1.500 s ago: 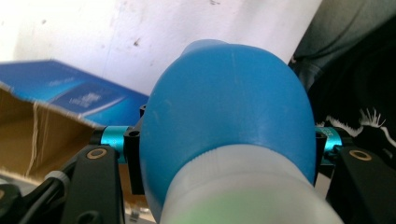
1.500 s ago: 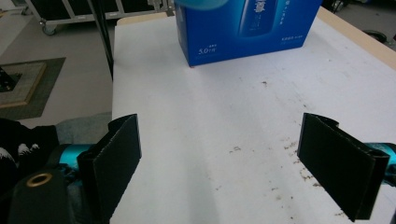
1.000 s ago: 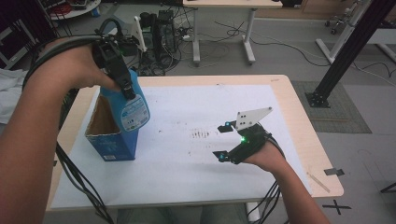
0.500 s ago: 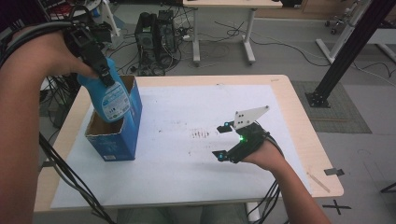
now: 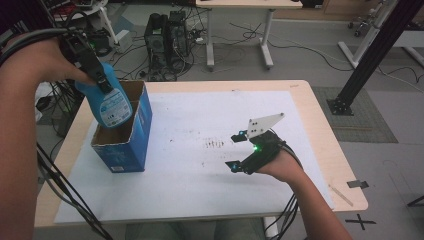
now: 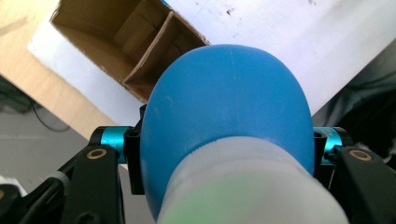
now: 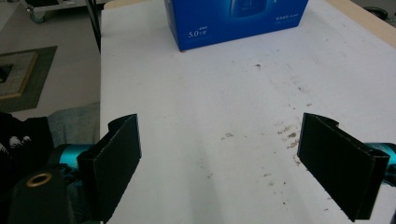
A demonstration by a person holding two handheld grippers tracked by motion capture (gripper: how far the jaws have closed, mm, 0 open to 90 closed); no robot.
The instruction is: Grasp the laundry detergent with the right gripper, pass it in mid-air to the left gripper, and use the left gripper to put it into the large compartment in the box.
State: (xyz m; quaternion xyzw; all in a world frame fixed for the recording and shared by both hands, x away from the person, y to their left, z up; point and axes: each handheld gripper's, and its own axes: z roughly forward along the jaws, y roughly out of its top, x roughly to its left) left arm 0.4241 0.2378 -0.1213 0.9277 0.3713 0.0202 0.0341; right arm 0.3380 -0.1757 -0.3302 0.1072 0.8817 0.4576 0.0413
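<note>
We've got the left gripper clamped on the blue bottle, bottom-down over the open box at the left for a straight drop-in; right gripper rests wide open, empty, on the white sheet.

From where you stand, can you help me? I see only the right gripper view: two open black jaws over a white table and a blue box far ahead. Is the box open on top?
Observer: Yes. In the high view the blue box is open on top, brown cardboard inside.
Operator: Is something going into it?
Observer: The left gripper is shut on a blue bottle, held tilted over the opening.
Operator: Is the inside one single space?
Observer: No. The left gripper view shows a cardboard divider splitting it into compartments.
Operator: And my gripper?
Observer: The right gripper is open, low over the white table cover, holding nothing.
</note>
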